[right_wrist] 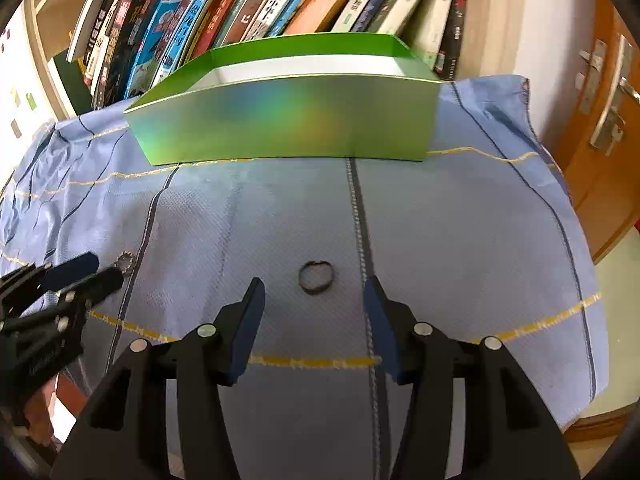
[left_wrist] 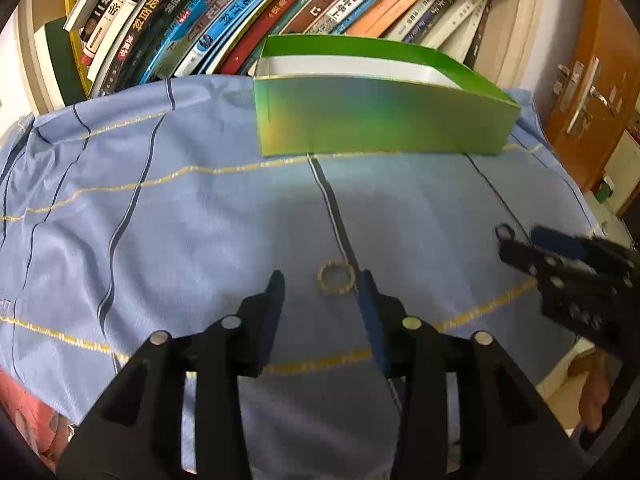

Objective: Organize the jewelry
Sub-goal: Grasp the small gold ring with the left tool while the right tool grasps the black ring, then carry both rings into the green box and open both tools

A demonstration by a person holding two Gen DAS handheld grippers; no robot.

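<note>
I am at the picking step: both the left gripper (left_wrist: 322, 280) and right gripper (right_wrist: 314, 286) have fingers wide open and empty, a gold ring (left_wrist: 336, 277) and a dark ring (right_wrist: 316, 276) lying on the cloth (left_wrist: 200, 220) between them, so next I should lower, close, and carry to the green box (left_wrist: 380, 116).

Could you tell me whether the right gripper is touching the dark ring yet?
Apart. The right wrist view shows the dark ring on cloth beyond the open right gripper.

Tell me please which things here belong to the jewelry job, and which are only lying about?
For the job:
gold ring
dark ring
green box
left gripper, open
right gripper, open

Only lying about:
books
blue cloth
door
</note>
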